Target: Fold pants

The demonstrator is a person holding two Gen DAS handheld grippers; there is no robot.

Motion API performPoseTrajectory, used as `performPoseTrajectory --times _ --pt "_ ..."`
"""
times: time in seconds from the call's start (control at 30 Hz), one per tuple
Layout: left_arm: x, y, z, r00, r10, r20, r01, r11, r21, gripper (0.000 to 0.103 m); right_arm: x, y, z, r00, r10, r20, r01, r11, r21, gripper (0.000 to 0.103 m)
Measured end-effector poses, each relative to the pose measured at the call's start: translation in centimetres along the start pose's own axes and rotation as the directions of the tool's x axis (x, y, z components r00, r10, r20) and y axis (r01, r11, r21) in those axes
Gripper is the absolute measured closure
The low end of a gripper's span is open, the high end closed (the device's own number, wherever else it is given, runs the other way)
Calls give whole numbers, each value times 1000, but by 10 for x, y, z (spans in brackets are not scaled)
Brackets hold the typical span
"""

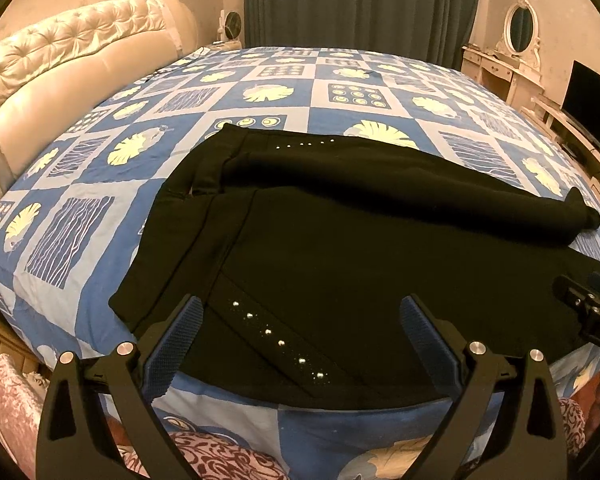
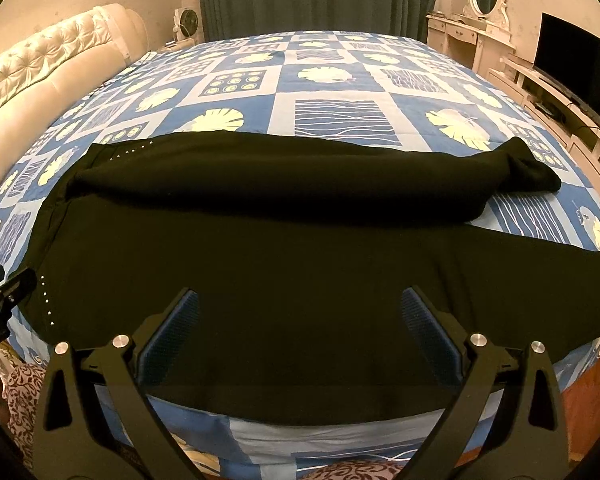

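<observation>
**Black cloth, spread flat: taking the near edge for the first fold**

Black, soft knit pants with rows of small silver studs [image 1: 340,240] lie opened out on the bed's blue-and-white patchwork sheet with pale leaf prints [image 1: 80,184], close to the near edge of the mattress. The waistband end lies to the left, the legs run to the right; the far leg [image 2: 300,176] ends in a rumpled cuff [image 2: 532,168], while the near leg [image 2: 380,280] lies flatter and reaches the sheet's edge.

The left tongs [image 1: 300,332] stand released, blue pads wide apart, above the near hip by the diagonal stud row [image 1: 276,340]. The right tongs [image 2: 300,320] are likewise spread and grasp nothing, poised over the middle of the near leg.

The step in hand looks like the lengthwise fold, near leg over far leg. To do it well, I would judge:

- Bring each pair of tongs down onto the near hem line itself, one at the waistband corner, one further along the leg toward the cuff, so the span between grips stays taut.
- Pinch both layers of cloth, not the sheet beneath; the knit is limp and will sag between grips.
- Lift only a little and carry both ends over together, keeping them level.
- Lay the edge along the far leg's outer seam; the bunched cuff probably wants smoothing afterwards.
</observation>
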State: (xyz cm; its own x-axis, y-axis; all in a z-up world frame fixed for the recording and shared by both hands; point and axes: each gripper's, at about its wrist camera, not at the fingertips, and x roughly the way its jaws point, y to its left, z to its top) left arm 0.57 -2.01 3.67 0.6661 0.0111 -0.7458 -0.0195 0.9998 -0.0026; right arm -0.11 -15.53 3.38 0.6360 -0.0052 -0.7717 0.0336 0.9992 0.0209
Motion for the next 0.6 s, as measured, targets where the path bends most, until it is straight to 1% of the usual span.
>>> performPoseTrajectory --times 0.6 --pt "4 8 -1 1000 3 -8 -3 1000 -6 4 0 1 0 1000 4 -5 -4 1000 1 2"
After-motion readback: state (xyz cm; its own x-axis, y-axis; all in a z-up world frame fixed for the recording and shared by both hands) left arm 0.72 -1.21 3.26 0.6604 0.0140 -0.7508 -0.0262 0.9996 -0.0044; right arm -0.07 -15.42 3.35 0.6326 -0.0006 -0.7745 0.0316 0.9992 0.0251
